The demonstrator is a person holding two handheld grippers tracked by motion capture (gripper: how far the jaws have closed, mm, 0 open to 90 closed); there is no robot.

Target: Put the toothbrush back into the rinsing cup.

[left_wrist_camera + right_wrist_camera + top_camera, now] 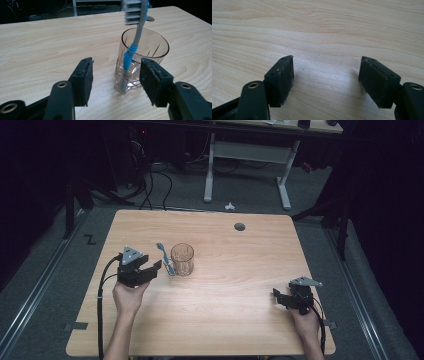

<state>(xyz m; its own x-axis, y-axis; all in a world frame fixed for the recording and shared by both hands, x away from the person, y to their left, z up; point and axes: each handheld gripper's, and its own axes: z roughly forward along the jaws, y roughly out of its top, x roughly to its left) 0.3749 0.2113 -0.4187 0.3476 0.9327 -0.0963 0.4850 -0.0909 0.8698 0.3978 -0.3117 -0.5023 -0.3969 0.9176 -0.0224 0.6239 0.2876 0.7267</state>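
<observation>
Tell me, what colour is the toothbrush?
Grey toothbrush with bright blue grip; the left gripper view shows it best.

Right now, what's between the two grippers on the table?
Mostly bare table. The high view shows the glass and toothbrush beside the left gripper.

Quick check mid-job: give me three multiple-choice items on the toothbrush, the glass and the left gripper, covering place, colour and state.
1. Where does the grey toothbrush with blue grip stand?
A. flat on the wooden table
B. leaning against the outside of the clear cut-glass tumbler
C. between the right gripper's pads

2. What colour is the toothbrush's grip?
A. red
B. green
C. blue

3. How is the left gripper?
A. open
B. shut on the tumbler
C. shut on the toothbrush

Answers: 1 B, its handle foot rests on the wooden table beside the tumbler's base; 2 C, the sleeve is bright blue; 3 A, both pads stand apart, touching nothing.
</observation>
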